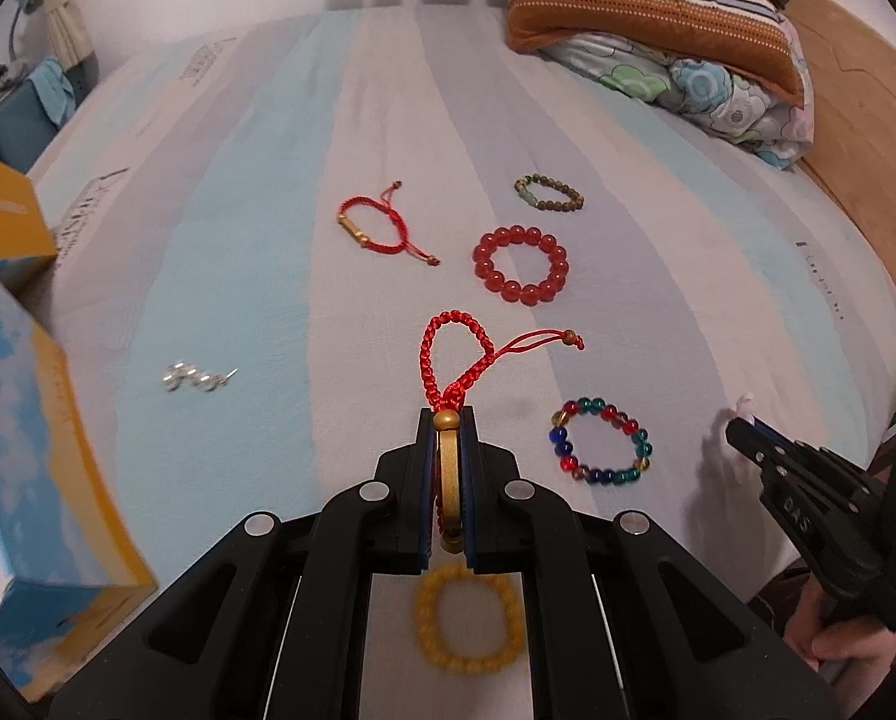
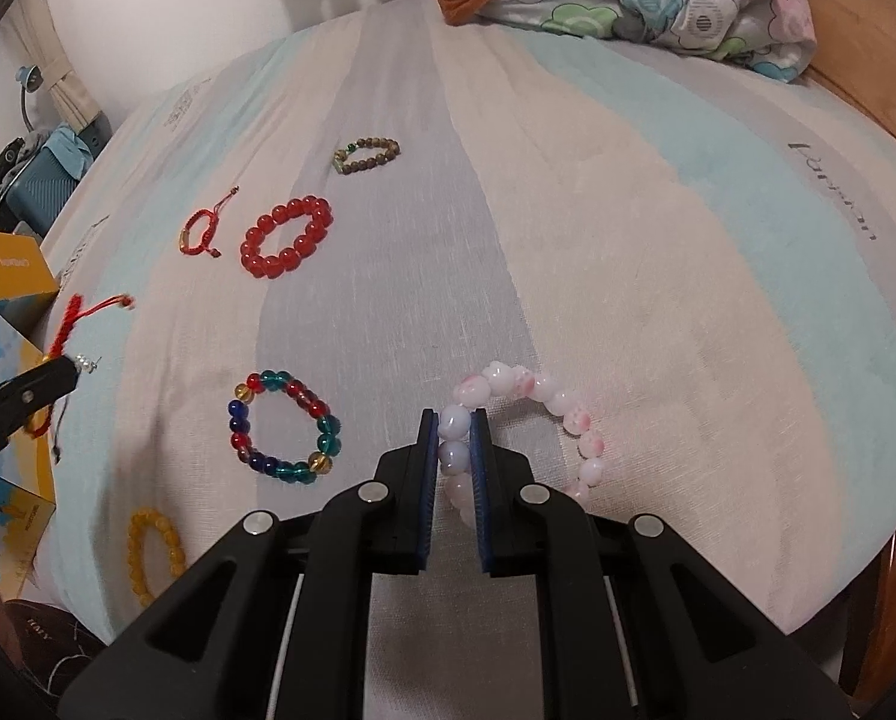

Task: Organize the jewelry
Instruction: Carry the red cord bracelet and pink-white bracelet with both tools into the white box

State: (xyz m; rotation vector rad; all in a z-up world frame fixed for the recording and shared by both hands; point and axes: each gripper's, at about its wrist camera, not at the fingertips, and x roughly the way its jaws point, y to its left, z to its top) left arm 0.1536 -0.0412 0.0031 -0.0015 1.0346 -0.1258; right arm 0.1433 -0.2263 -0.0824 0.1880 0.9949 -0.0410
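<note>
Jewelry: we count eight pieces on or above the striped bedsheet; two of them are in our grippers.
Left gripper: clamped on the gold bar of a red cord bracelet, lifted off the sheet, with the braided loop and tail standing forward of the tips.
Right gripper: closed on the near beads of a pink bracelet; the far part of that loop seems to rest on the sheet, though we cannot be sure from this angle.
Loose on sheet: multicolour bracelet, red bead bracelet, brown bead bracelet, second red cord bracelet, yellow bracelet below the left gripper, and silver earrings.
Box: blue and yellow, at the left edge of the bed; we judge it the likely destination.
Risk, slip: the gold bar is smooth and held edge-on between the pads; a quick swing could let it slide out.
Risk, snag: the dangling cord tail could catch the box edge or drag the earrings.
Risk, stretch: lifting the pink bracelet by a few beads loads its elastic; round beads may roll out from the pads.
Risk, collision: both grippers work close together near the multicolour bracelet and could knock it askew.
</note>
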